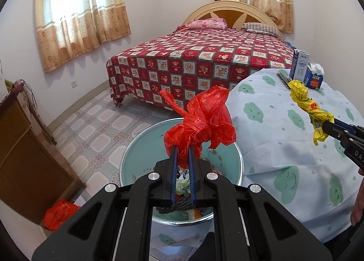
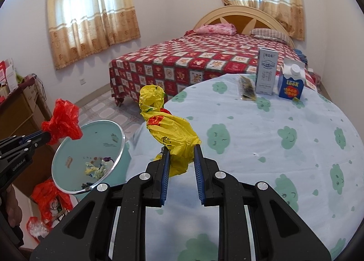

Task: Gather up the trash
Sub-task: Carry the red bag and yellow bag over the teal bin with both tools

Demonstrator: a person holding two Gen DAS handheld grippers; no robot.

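Left wrist view, bottom centre: the left gripper (image 1: 182, 151) has its jaws clenched on the knotted neck of a red plastic bag (image 1: 202, 120), which hangs in the air directly over the open mouth of a pale green bin (image 1: 127, 158) on the tiled floor. Scraps of wrapper already lie in the bottom of the bin.

Right wrist view, bottom centre: the right gripper (image 2: 180, 149) grasps a twisted yellow plastic bag (image 2: 168, 124) between its blue pads, holding it above the near left edge of the round table (image 2: 284, 147), whose cloth carries green cloud faces. In this view the bin sits at lower left, beside the table and below the red bag.

Step in hand, as judged: both bags are collected and carried; the red one is at the drop point, the yellow one is near the bin but not yet over it. The next move calls for releasing the left jaws so the red bag falls inside the rim, then swinging the yellow bag leftward over the opening before letting go.

Farther back on the table stand a grey carton (image 2: 266, 72), a blue milk carton (image 2: 291, 83) and a flat dark wrapper (image 2: 246, 88), probably still to be collected. A bed (image 2: 193, 61) fills the background.
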